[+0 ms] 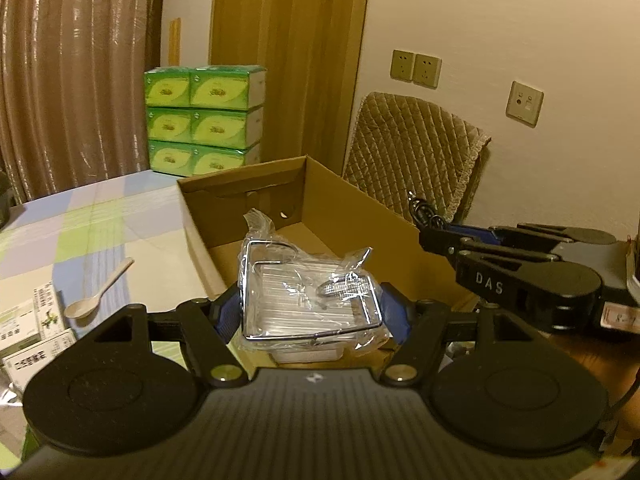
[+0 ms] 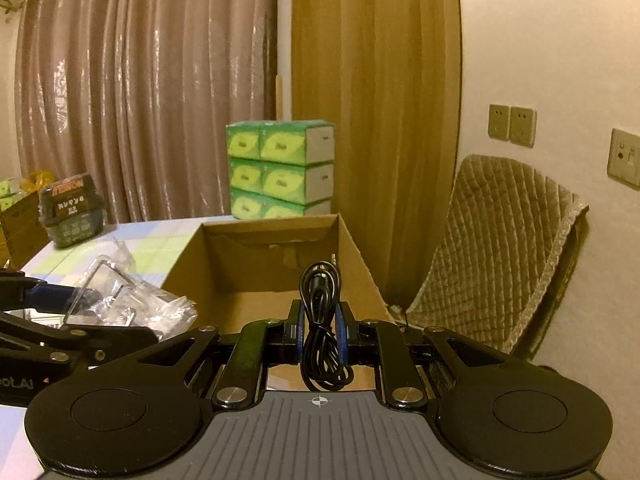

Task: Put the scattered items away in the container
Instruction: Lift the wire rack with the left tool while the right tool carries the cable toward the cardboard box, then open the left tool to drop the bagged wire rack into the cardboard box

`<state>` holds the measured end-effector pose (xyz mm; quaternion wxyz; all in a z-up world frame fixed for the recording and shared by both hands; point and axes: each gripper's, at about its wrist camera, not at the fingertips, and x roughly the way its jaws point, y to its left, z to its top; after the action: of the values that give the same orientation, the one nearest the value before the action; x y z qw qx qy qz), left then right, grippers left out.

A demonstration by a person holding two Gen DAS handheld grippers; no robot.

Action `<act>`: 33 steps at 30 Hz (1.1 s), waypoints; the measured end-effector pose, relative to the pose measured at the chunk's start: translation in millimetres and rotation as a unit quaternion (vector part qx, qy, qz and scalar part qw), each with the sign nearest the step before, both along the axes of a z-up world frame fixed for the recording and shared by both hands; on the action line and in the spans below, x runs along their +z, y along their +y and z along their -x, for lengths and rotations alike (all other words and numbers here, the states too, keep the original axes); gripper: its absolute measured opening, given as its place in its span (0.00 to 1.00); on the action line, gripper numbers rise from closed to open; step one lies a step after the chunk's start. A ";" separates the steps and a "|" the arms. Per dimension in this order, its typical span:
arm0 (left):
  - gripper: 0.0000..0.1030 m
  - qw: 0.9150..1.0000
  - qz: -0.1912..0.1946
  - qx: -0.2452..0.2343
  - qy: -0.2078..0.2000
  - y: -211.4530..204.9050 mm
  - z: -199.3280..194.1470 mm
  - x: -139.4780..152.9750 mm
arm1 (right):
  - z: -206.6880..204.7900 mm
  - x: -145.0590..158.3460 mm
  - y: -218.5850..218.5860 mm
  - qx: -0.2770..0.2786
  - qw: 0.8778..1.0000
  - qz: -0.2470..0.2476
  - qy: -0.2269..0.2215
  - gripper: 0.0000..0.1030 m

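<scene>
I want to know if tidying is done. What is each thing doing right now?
left gripper: shut on the bagged metal rack.
bagged metal rack: held at the box's near edge.
right gripper: shut on the black cable.
black cable: coiled, held before the box.
cardboard box: open, looks empty.
white spoon: lying on the table.

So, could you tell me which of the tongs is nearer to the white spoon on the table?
Left. The left tongs, shut on a wrapped metal rack, are just right of the spoon; the right tongs, holding a black cable, sit farther right, across the cardboard box.
</scene>
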<state>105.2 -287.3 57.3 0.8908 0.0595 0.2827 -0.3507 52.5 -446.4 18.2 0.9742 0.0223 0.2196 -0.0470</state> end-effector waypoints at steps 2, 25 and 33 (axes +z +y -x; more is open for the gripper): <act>0.64 1.000 -0.001 -0.003 0.003 -5.4 -2.8 -3.4 | -3.6 -3.5 -3.8 -0.001 1.000 -0.003 0.004 0.12; 0.66 1.000 -0.013 -0.003 0.018 -28.0 -22.0 -21.5 | -21.2 -17.4 -13.7 -0.004 1.000 -0.009 0.017 0.12; 0.66 1.000 -0.010 0.009 0.000 -13.6 -17.2 -18.0 | -19.7 -21.1 -13.1 -0.004 1.000 -0.012 0.019 0.12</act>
<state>122.5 -300.9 39.2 0.8931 0.0656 0.2870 -0.3400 72.1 -459.5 -2.9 0.9692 0.0336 0.2389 -0.0488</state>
